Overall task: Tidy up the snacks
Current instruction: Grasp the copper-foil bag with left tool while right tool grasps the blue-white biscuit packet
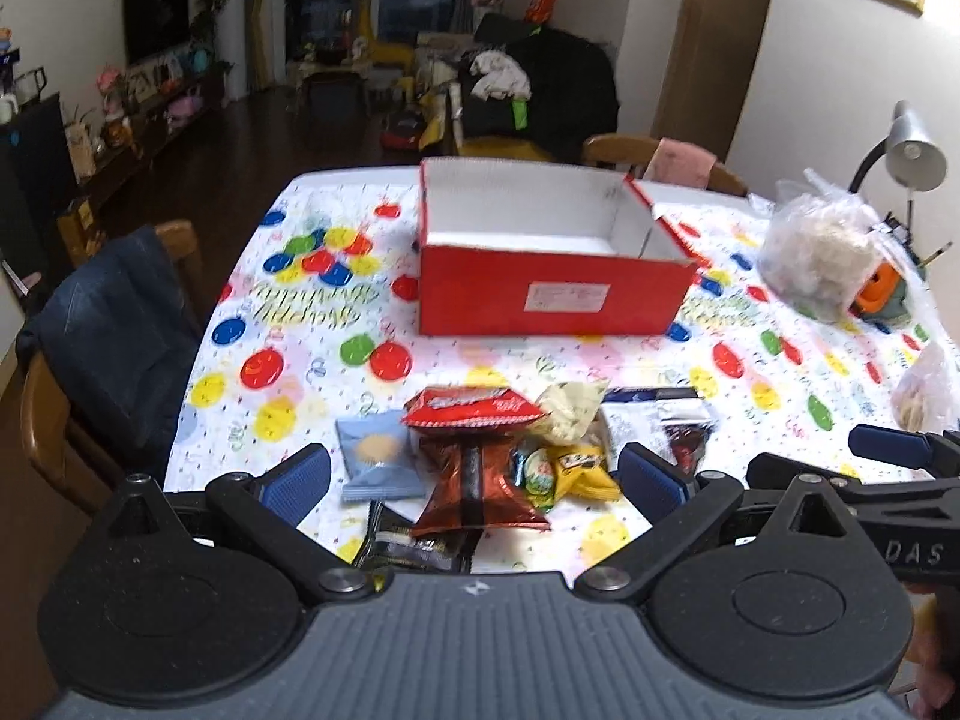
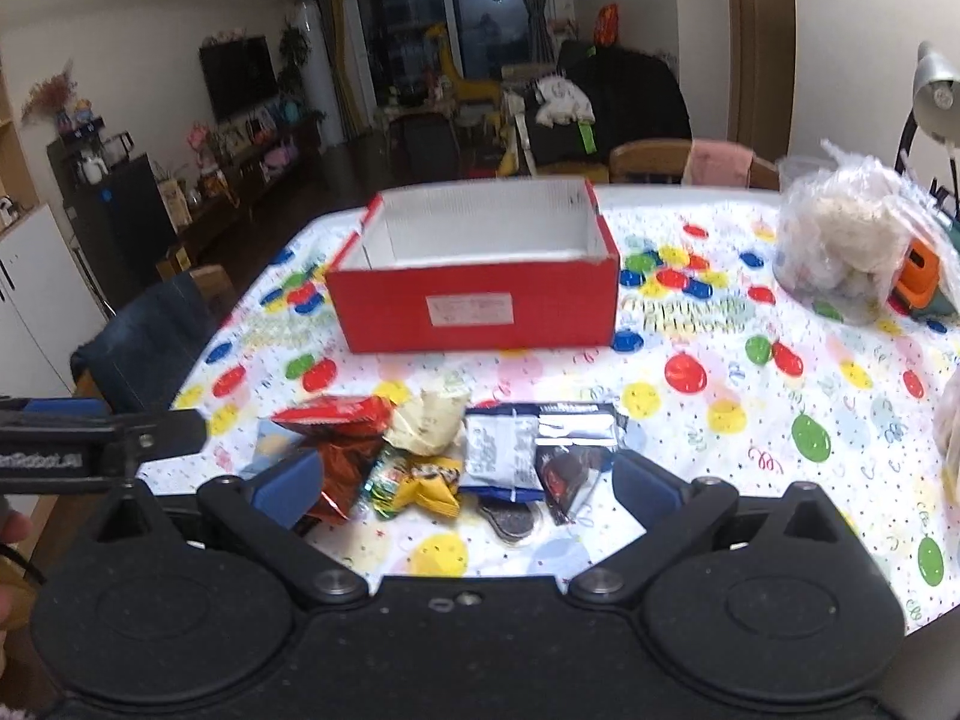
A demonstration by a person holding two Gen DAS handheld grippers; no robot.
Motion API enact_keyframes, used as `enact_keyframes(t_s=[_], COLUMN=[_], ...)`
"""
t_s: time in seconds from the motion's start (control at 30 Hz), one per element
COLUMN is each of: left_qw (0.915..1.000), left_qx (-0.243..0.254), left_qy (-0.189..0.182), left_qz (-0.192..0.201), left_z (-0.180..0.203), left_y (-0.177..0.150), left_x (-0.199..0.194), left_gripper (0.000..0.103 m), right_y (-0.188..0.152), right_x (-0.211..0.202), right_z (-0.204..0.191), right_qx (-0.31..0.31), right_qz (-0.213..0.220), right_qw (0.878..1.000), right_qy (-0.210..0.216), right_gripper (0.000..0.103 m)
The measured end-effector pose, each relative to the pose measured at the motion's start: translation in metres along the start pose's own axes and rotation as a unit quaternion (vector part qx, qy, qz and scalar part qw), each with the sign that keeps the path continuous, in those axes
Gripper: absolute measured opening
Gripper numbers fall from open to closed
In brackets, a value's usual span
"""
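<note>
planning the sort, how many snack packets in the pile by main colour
Red or red-brown: 2
Light blue: 1
Cream: 1
Yellow: 1
Green: 1
Blue-white: 1
Black: 1
Total: 8 clearly visible; some overlap.

Home living-dining room: TV [image 2: 237, 75], dining table [image 2: 750, 420], chairs [image 1: 90, 360].

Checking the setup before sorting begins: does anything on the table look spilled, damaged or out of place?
Nothing looks spilled or torn. The snack packets lie in a loose, overlapping heap near the table's front edge, none in the red box, whose visible interior looks empty. Both the left gripper and right gripper are open.
</note>
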State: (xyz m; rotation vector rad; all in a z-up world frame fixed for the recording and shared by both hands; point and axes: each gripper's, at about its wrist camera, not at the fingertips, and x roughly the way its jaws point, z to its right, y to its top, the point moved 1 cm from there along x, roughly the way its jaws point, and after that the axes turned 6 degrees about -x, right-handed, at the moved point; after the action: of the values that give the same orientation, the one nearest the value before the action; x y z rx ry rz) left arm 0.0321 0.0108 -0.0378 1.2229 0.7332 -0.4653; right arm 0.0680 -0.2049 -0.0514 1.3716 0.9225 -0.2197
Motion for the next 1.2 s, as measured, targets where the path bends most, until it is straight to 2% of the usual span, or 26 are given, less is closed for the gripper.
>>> enact_keyframes(t_s=[0.17, 0.3, 0.5, 0.57, 0.63, 0.73, 0.83, 1.0, 1.07, 1.2], left_qw=[0.9990, 0.9959, 0.9949, 0.9943, 0.9940, 0.9942, 0.9918, 0.9868, 0.9851, 0.9846], left_qx=[-0.016, -0.027, -0.035, -0.037, -0.032, -0.026, -0.030, -0.048, -0.054, -0.044], left_qy=[0.010, 0.012, 0.021, 0.019, 0.020, 0.010, -0.005, -0.008, -0.008, -0.007], left_qz=[-0.041, -0.085, -0.092, -0.098, -0.103, -0.104, -0.124, -0.155, -0.163, -0.169], left_z=[-0.005, -0.008, -0.008, -0.008, -0.006, -0.005, -0.005, -0.008, -0.010, -0.007], left_y=[0.000, -0.003, -0.004, -0.003, -0.002, 0.000, 0.000, 0.003, 0.004, 0.005], left_x=[0.024, 0.054, 0.077, 0.086, 0.093, 0.102, 0.114, 0.134, 0.141, 0.149], left_gripper=[0.102, 0.102, 0.097, 0.092, 0.086, 0.085, 0.085, 0.081, 0.077, 0.073], right_y=[0.000, -0.003, 0.005, 0.008, 0.011, 0.015, 0.015, 0.015, 0.014, 0.014], right_x=[0.034, 0.062, 0.102, 0.119, 0.134, 0.149, 0.162, 0.178, 0.182, 0.185], right_z=[0.018, 0.021, 0.024, 0.023, 0.020, 0.013, 0.006, 0.007, 0.007, 0.008], right_qx=[0.005, -0.027, -0.060, -0.066, -0.081, -0.106, -0.129, -0.110, -0.104, -0.089], right_qz=[-0.045, -0.070, -0.085, -0.088, -0.091, -0.098, -0.111, -0.143, -0.155, -0.156], right_qw=[0.999, 0.997, 0.995, 0.994, 0.993, 0.989, 0.985, 0.983, 0.983, 0.984], right_qy=[0.003, 0.001, 0.007, 0.004, 0.002, 0.007, 0.002, 0.005, -0.001, -0.001], right_gripper=[0.097, 0.094, 0.084, 0.082, 0.073, 0.071, 0.070, 0.067, 0.065, 0.062])
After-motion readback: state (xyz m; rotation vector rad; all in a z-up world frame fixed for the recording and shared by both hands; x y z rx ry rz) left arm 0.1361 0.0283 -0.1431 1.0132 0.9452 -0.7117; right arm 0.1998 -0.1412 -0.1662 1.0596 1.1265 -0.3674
